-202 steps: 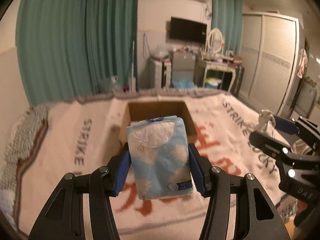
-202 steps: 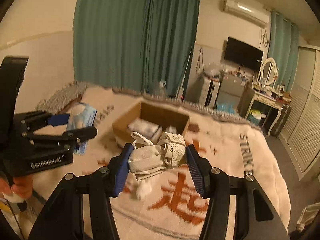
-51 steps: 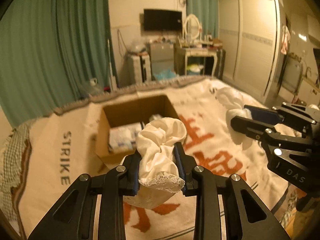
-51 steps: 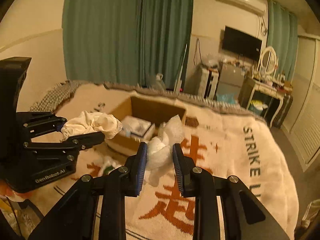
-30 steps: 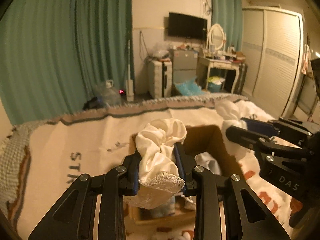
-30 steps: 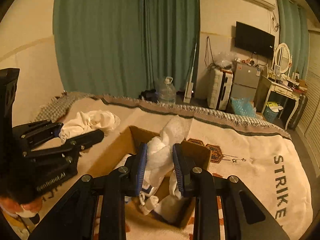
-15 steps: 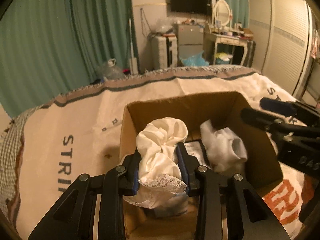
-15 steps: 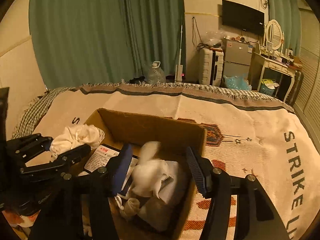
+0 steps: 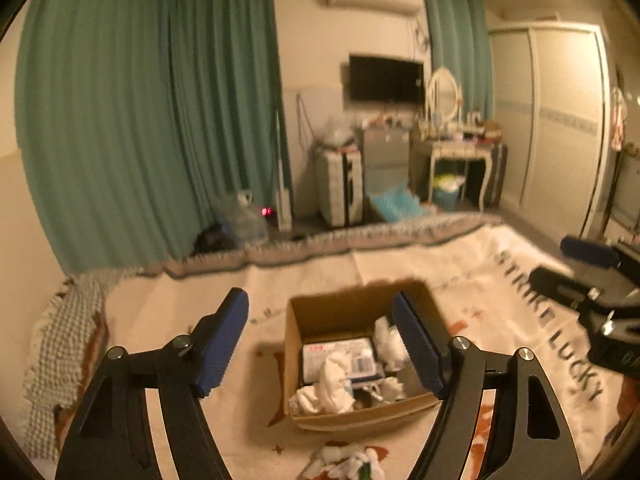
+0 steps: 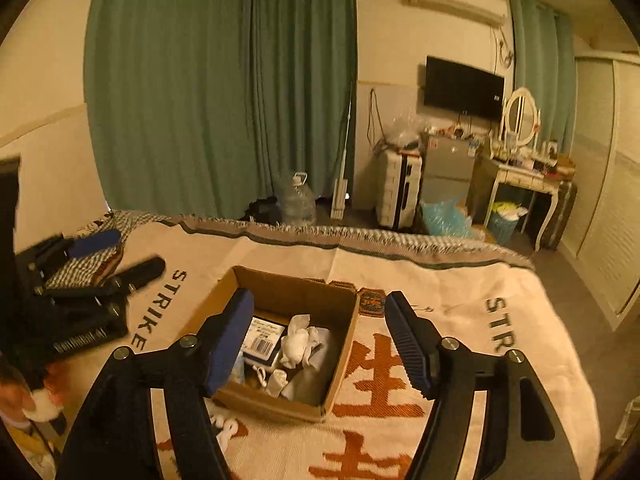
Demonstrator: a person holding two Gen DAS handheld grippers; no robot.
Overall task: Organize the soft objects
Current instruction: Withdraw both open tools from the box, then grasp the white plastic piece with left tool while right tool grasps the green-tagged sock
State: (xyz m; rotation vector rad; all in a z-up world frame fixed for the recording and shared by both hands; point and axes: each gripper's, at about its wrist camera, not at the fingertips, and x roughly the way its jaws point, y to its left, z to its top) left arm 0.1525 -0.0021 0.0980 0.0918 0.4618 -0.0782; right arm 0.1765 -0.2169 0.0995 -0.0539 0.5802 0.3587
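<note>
A brown cardboard box [image 9: 304, 420] [image 10: 272, 404] sits on the cream blanket. It holds white soft cloths [image 9: 332, 384] [image 10: 298, 340], a tissue pack and a flat labelled package [image 9: 340, 360] [image 10: 262, 338]. My left gripper [image 9: 320, 332] is open and empty, raised above and behind the box. My right gripper [image 10: 320, 332] is open and empty, also above the box. A white soft item [image 9: 344, 460] [image 10: 226, 430] lies on the blanket in front of the box. Each gripper shows in the other's view: the right one [image 9: 588, 276], the left one [image 10: 112, 256].
The blanket [image 10: 460, 304] bears large letters and orange characters and ends in a fringed far edge. Beyond it stand green curtains [image 10: 224, 92], a water bottle [image 10: 298, 200], a suitcase, a small fridge, a dressing table [image 10: 520, 176] and a wardrobe at the right.
Both grippers opened and dropped their white cloths into the box. Both have lifted and pulled back from the box.
</note>
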